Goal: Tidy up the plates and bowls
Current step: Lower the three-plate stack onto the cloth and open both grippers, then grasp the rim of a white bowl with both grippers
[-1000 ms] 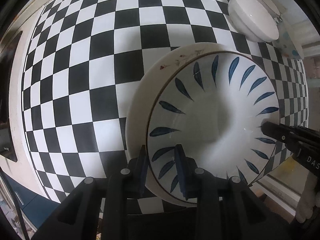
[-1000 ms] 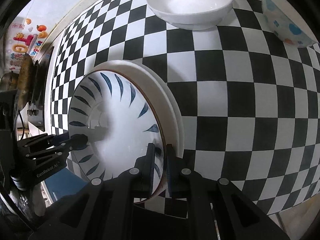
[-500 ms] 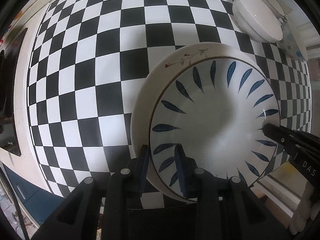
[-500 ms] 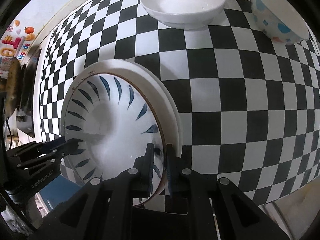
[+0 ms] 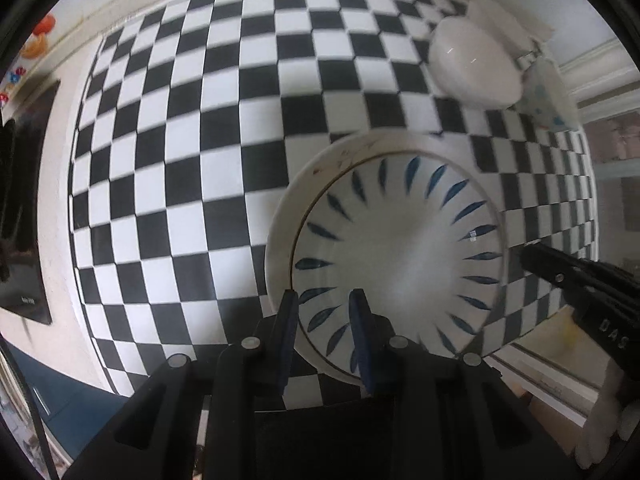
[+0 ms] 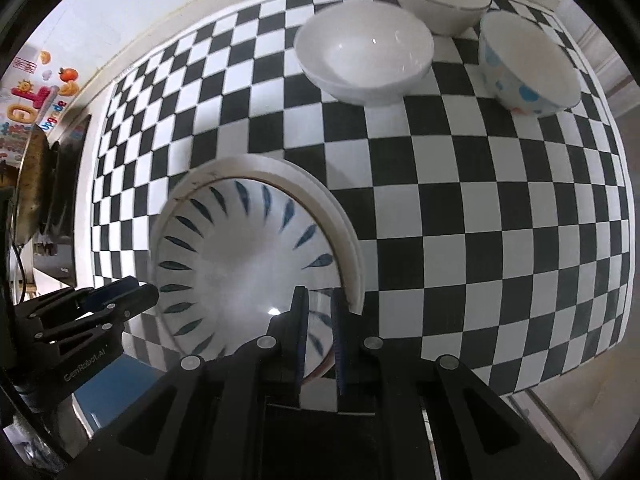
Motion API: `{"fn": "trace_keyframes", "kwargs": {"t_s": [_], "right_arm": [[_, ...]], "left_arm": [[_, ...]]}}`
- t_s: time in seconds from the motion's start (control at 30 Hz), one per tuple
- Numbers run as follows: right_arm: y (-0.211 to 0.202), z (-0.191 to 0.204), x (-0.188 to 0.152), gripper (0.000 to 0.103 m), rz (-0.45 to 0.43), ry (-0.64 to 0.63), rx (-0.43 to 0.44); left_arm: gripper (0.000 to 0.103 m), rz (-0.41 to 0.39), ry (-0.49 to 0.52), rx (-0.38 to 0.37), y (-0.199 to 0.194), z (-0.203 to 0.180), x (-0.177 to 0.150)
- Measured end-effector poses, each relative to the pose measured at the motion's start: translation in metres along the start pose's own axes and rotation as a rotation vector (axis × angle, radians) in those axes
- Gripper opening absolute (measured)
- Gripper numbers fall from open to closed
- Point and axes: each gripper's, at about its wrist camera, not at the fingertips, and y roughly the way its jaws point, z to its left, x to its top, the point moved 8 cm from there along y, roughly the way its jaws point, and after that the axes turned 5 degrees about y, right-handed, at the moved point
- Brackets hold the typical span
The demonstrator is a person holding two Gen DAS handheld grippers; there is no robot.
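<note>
**Q:** What sits on the checkered table (image 5: pixel 192 128)?

**A:** A blue-leaf plate (image 5: pixel 400 256) stacked on a white plate (image 5: pixel 288 216), three bowls (image 6: pixel 364 52) well apart at the far edge.

**Q:** And the grip?

**A:** Left gripper (image 5: pixel 324 336) and right gripper (image 6: pixel 320 332) each pinch opposite rims of the top plate. Glazed china: likely stiff, slippery, breakable, so the rim is the sensible hold.
</note>
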Motion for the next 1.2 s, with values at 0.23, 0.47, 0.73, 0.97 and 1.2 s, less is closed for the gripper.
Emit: {"fn": "trace_keyframes", "kwargs": {"t_s": [0.23,0.47,0.73,0.97,1.2], "right_arm": [[-0.029,0.012,0.002,0.016,-0.032,0.067,0.070],[-0.052,-0.017,0.029,0.059,-0.098,0.237,0.160],[-0.028,-0.064,0.099,0.059,-0.131,0.297,0.141],[0.021,-0.081,0.155,0.057,-0.053,0.259,0.197],[0.059,-0.090,0.183,0.020,0.030,0.196,0.205]], "left_arm": [[0.032,-0.128,0.058,-0.061,-0.041,-0.011,0.033],[0.033,-0.140,0.086,-0.147,-0.033,-0.021,0.096],[0.033,-0.078,0.012,-0.251,0.004,-0.051,0.172],[0.033,-0.013,-0.027,-0.151,0.056,-0.078,0.220],[0.022,0.007,-0.069,-0.102,0.081,-0.093,0.225]]}}
